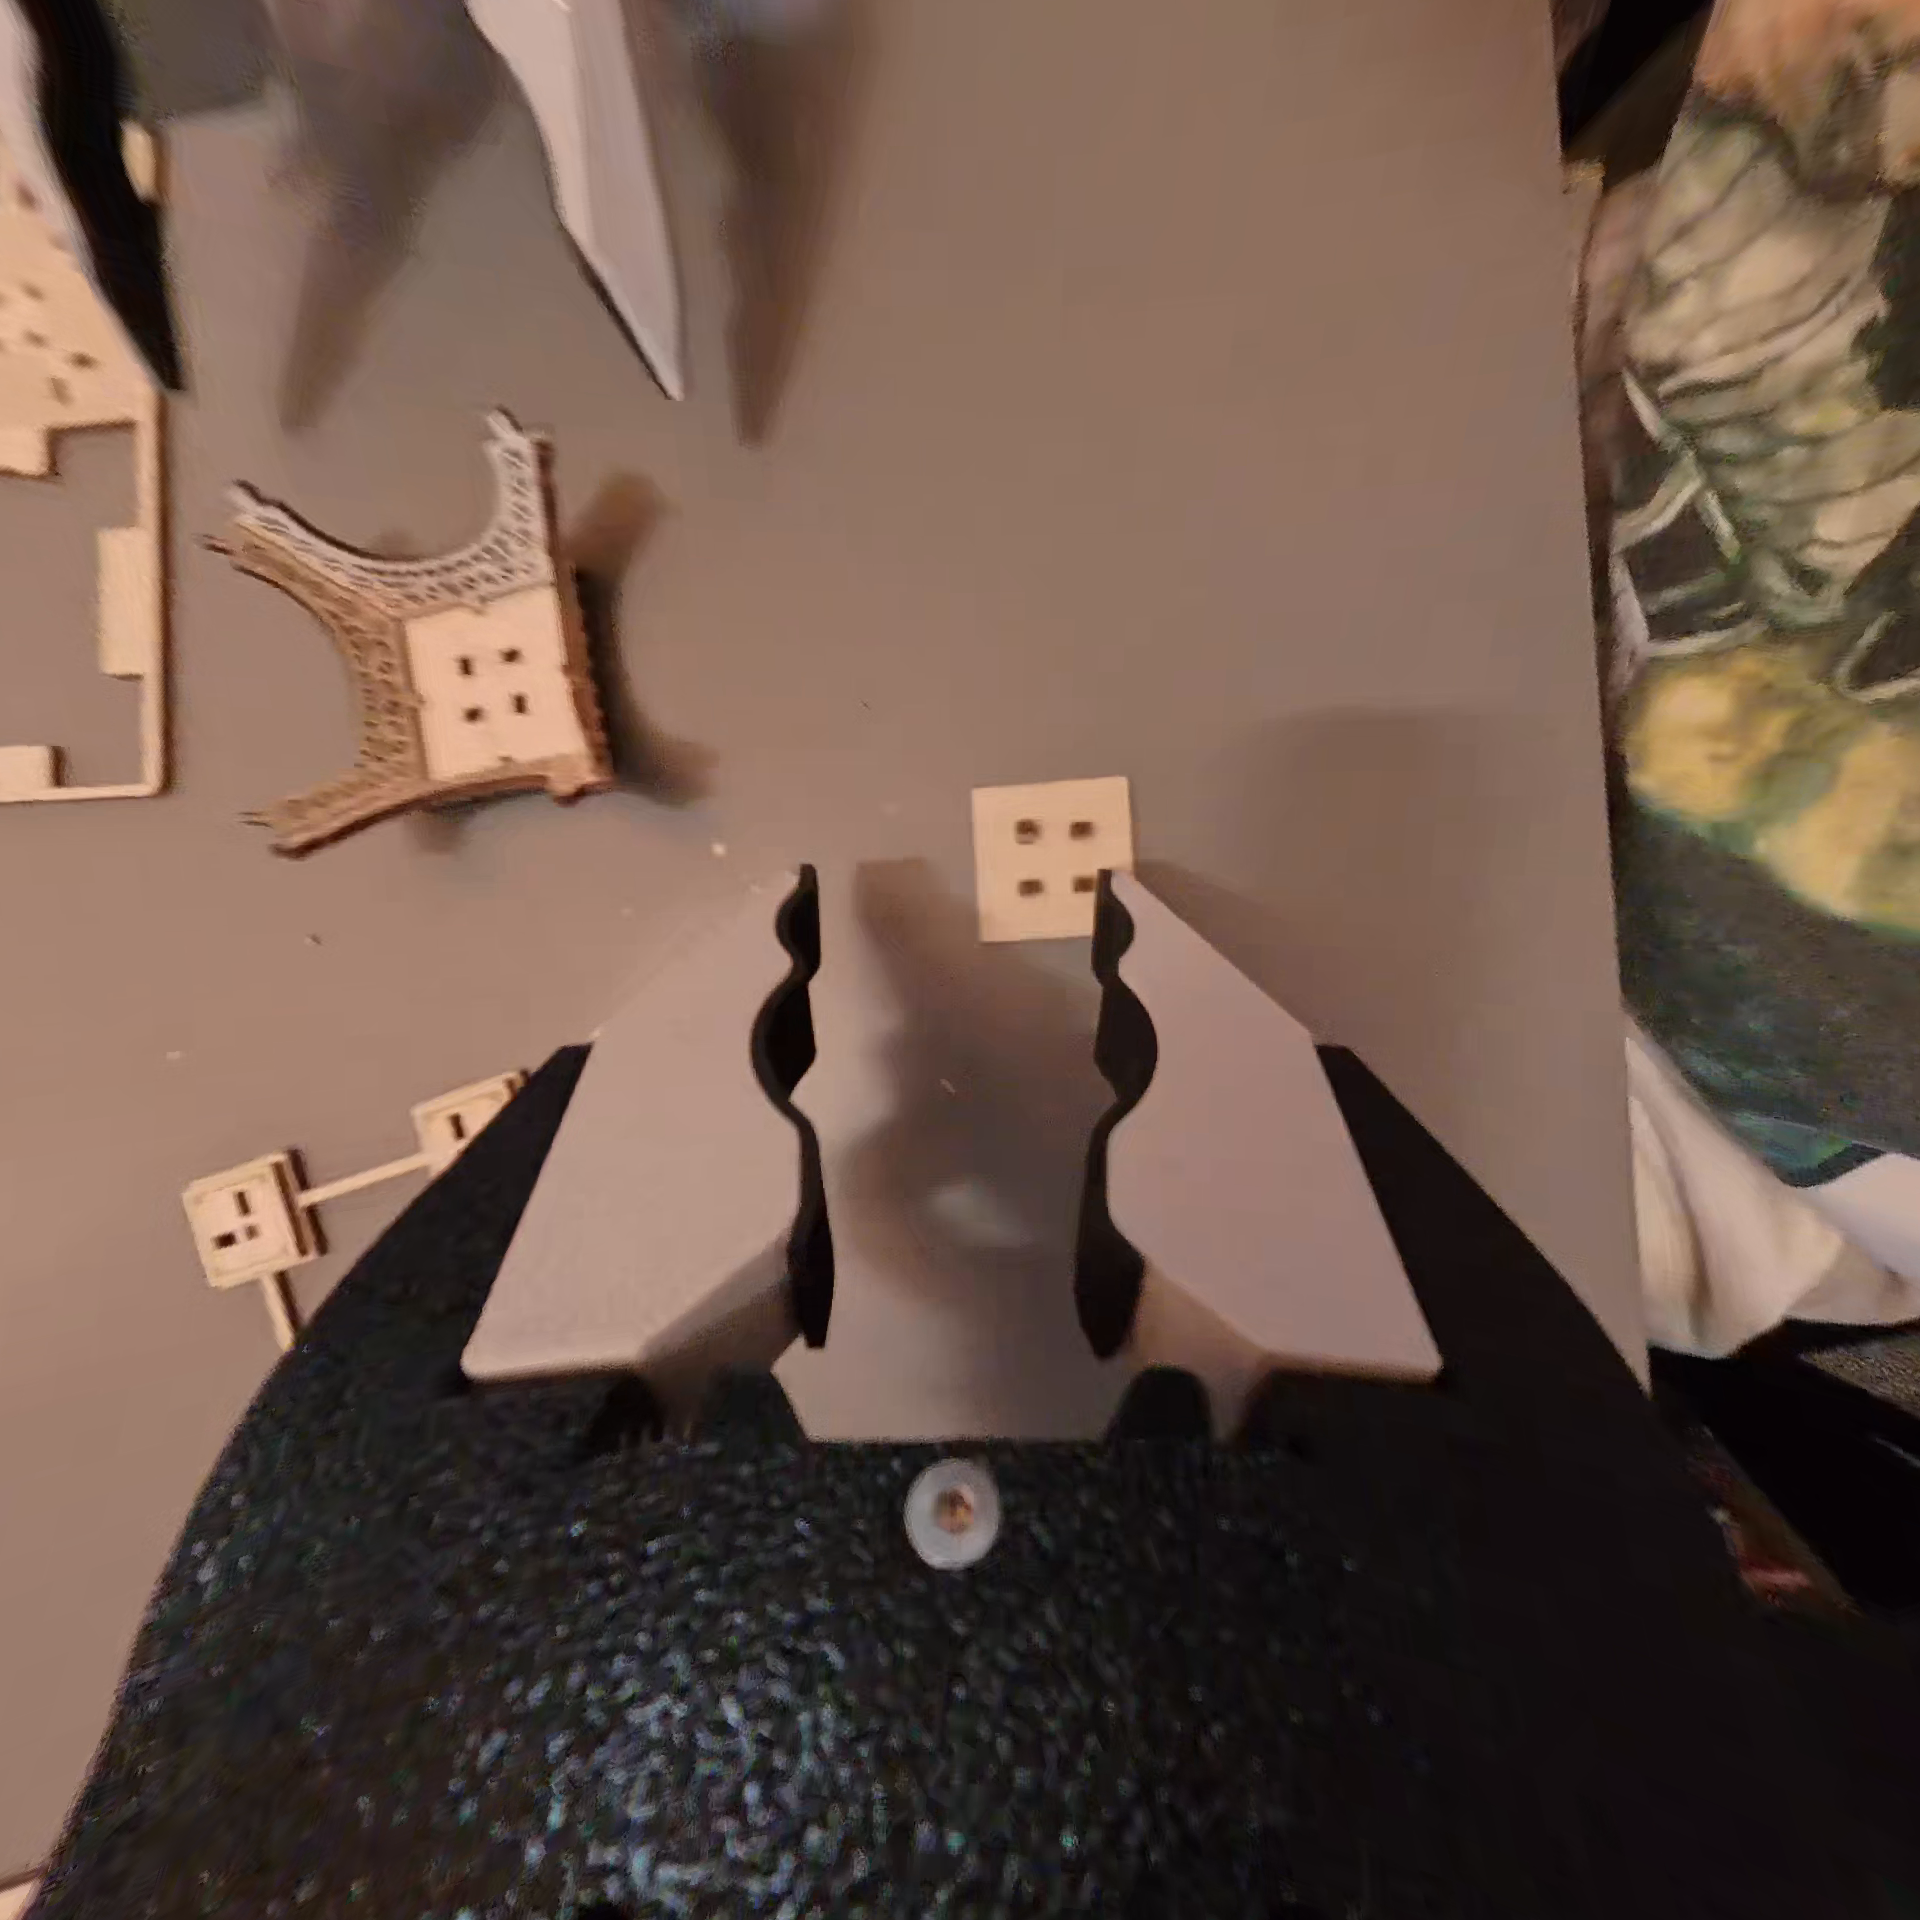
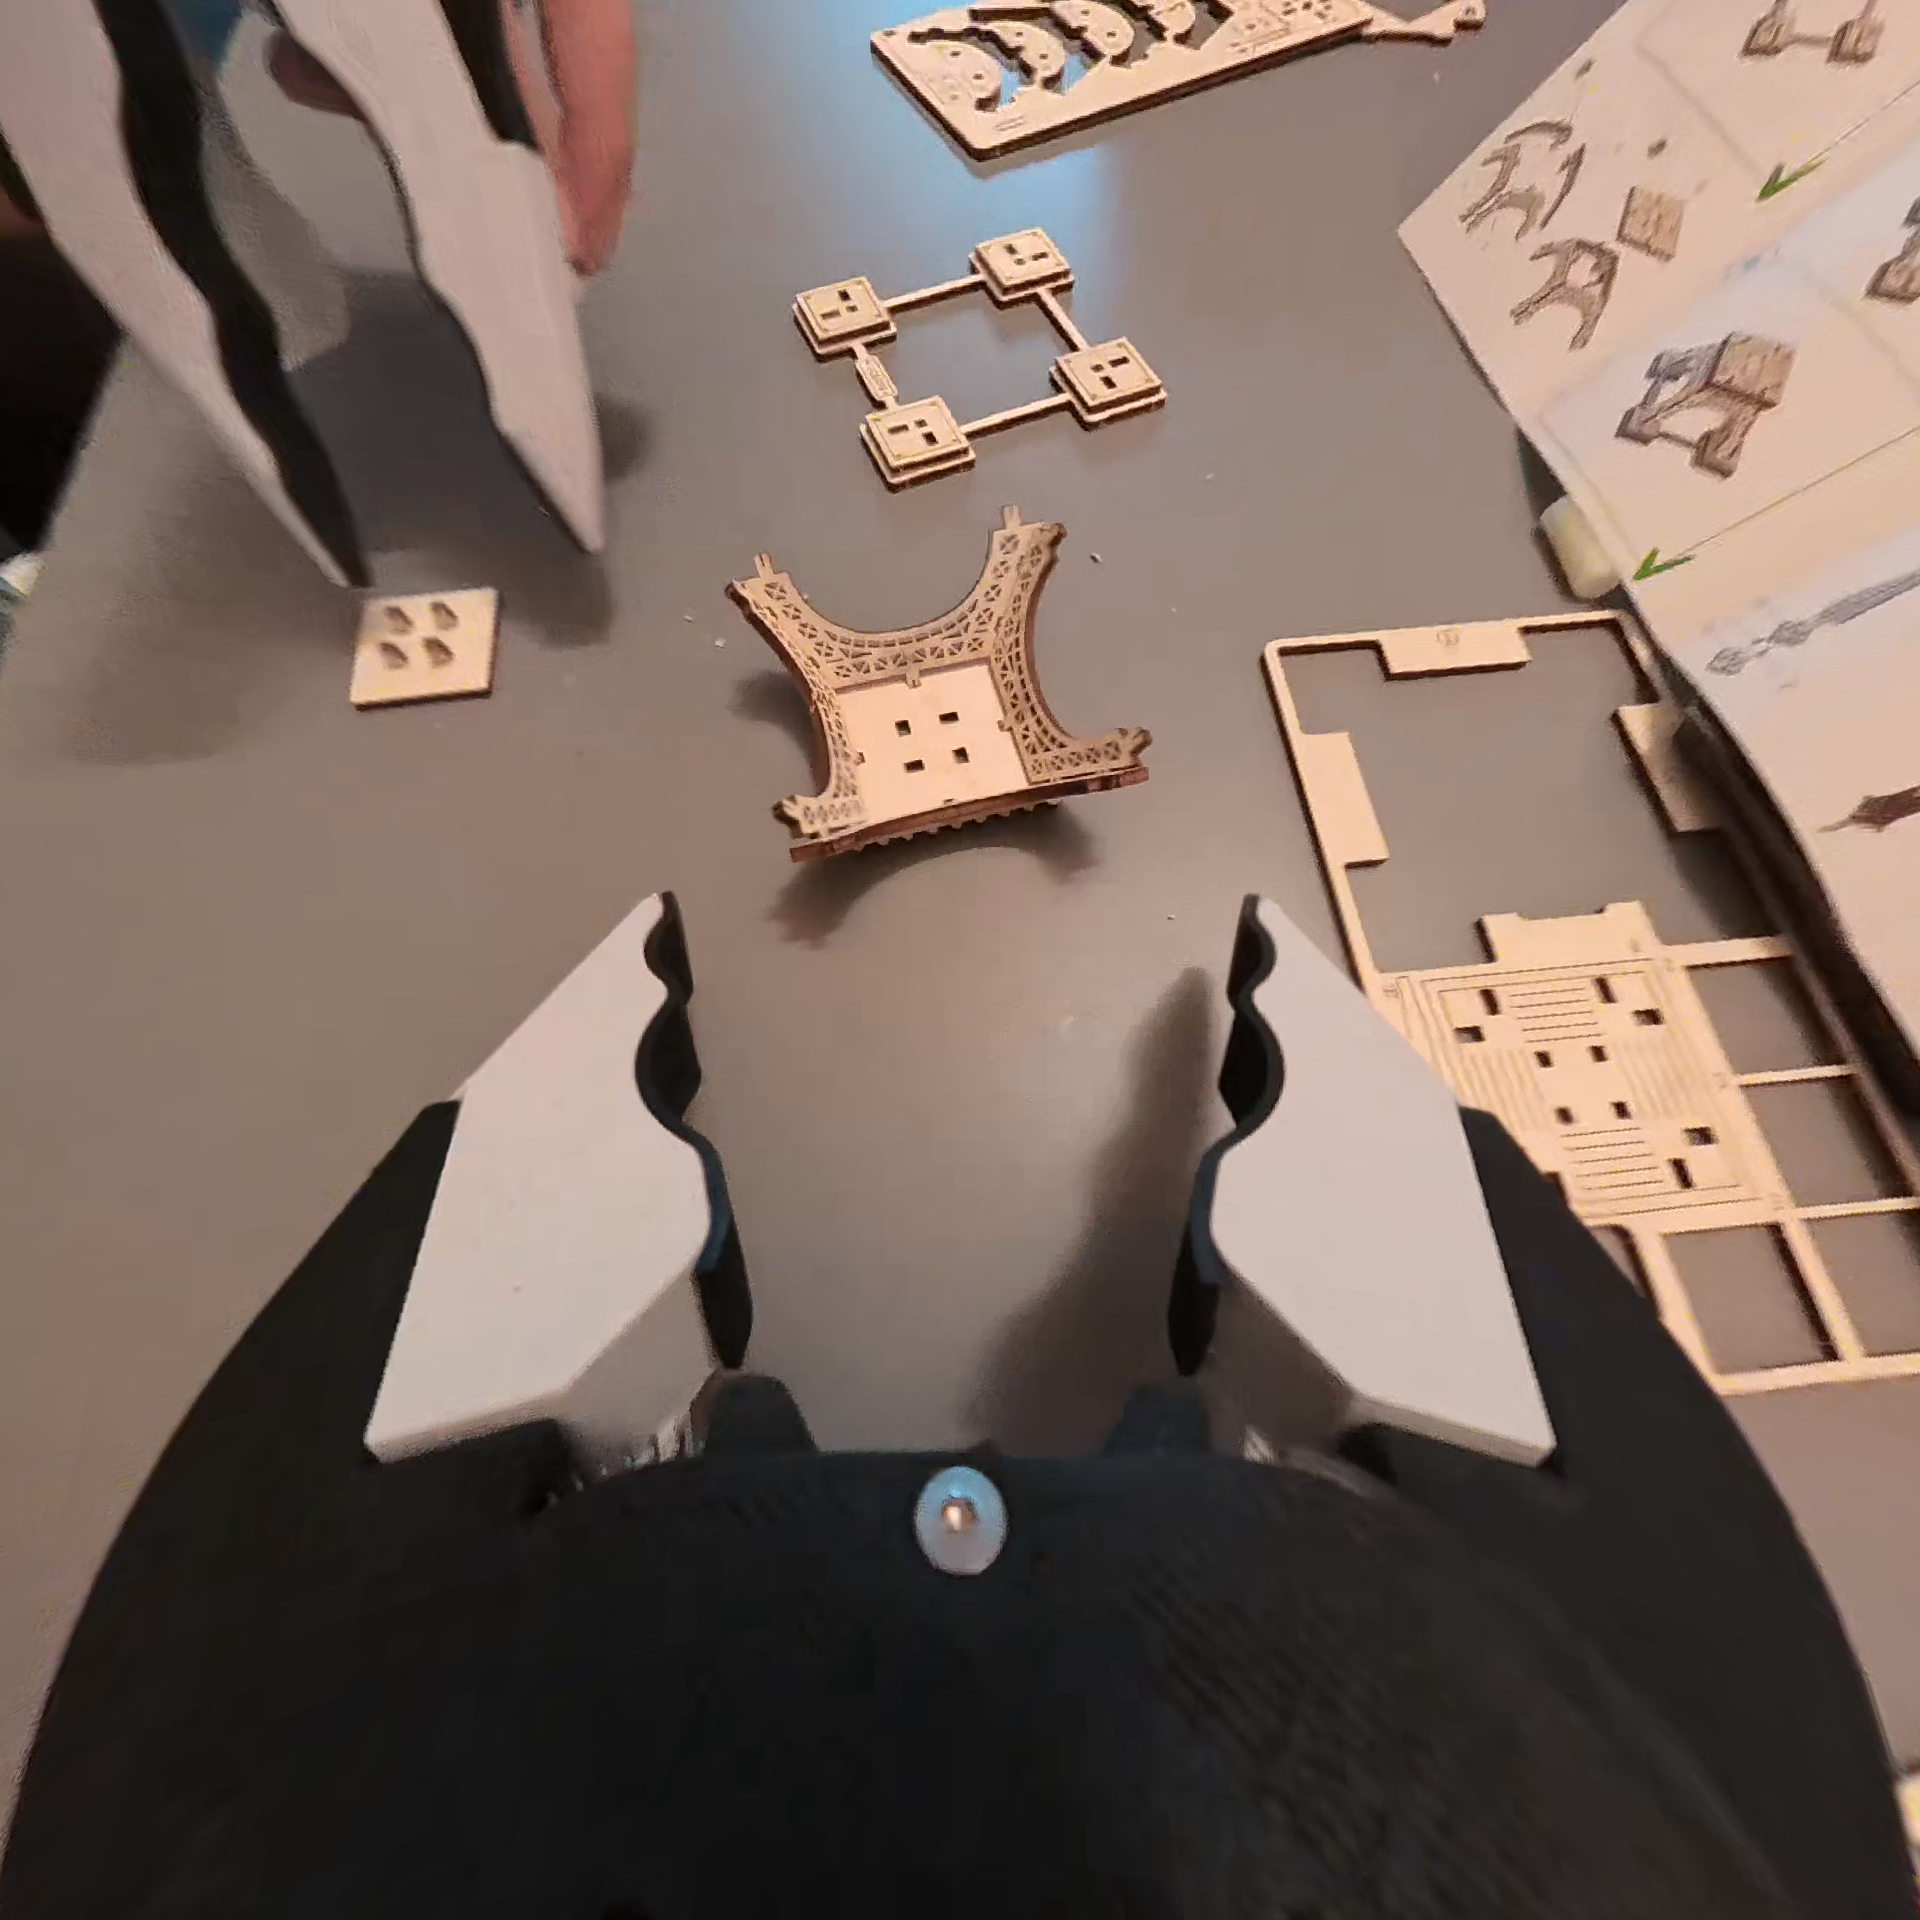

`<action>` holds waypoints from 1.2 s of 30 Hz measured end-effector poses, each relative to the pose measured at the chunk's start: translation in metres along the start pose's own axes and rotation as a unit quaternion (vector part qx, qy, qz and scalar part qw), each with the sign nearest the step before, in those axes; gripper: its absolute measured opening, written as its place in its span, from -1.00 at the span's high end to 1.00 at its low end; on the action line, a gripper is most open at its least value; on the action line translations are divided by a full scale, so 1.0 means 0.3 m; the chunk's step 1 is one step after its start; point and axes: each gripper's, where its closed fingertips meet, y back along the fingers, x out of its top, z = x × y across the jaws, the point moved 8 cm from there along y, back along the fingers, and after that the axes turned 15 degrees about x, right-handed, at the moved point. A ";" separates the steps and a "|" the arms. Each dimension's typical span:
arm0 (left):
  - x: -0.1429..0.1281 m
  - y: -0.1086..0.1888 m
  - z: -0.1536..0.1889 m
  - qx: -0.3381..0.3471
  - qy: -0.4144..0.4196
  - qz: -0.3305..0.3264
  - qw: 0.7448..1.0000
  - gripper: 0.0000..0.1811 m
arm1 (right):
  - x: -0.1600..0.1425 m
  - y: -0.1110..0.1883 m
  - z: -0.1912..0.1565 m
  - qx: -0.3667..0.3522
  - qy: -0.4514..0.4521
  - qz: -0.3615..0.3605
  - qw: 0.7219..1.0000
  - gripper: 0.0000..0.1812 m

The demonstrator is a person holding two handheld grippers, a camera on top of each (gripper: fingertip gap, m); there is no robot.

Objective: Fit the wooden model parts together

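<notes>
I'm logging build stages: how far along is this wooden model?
Done: the lattice-legged wooden arch section lies assembled on the grey table. In hand: nothing; the left gripper and right gripper are both open. Left: the small square four-hole plate and four-pad wooden base frame lie separate.

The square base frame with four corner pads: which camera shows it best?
The right wrist view: the whole base frame lies unobstructed beyond the arched tower section. In the left wrist view only part of it shows; the left gripper hides the rest.
</notes>
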 end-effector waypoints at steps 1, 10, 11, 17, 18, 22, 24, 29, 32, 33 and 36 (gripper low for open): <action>0.000 -0.005 0.017 -0.003 -0.003 -0.014 1.000 0.44 | -0.002 0.000 -0.001 -0.016 0.011 -0.005 1.000 -0.16; 0.014 -0.037 0.063 -0.015 0.016 -0.037 0.999 0.67 | -0.021 -0.015 -0.014 -0.075 0.061 -0.050 0.994 -0.19; 0.015 -0.037 0.060 -0.013 0.015 -0.039 0.999 0.67 | -0.021 -0.014 -0.015 -0.076 0.063 -0.050 0.994 -0.18; 0.067 -0.015 -0.034 0.088 0.048 0.052 0.994 0.67 | 0.070 0.031 -0.067 -0.055 0.098 0.068 0.991 -0.03; 0.096 -0.003 -0.062 0.126 0.058 0.097 0.986 0.67 | 0.089 0.031 -0.085 -0.018 0.083 0.107 0.991 -0.02; 0.205 0.077 -0.134 0.238 0.058 0.323 0.914 0.67 | 0.159 0.049 -0.140 0.133 0.011 0.256 0.957 0.10; 0.232 0.104 -0.148 0.271 0.046 0.411 0.869 0.68 | 0.181 0.075 -0.148 0.218 -0.040 0.335 0.916 0.17; 0.251 0.091 -0.166 0.314 0.020 0.483 0.817 0.68 | 0.207 0.086 -0.119 0.329 -0.154 0.467 0.806 0.48; 0.267 0.074 -0.157 0.357 -0.039 0.461 0.811 0.68 | 0.208 0.080 -0.118 0.371 -0.187 0.485 0.769 0.63; 0.273 0.072 -0.153 0.363 -0.053 0.456 0.811 0.68 | 0.205 0.072 -0.117 0.374 -0.194 0.476 0.772 0.64; 0.282 0.069 -0.148 0.379 -0.087 0.441 0.809 0.68 | 0.203 0.064 -0.125 0.379 -0.194 0.464 0.776 0.63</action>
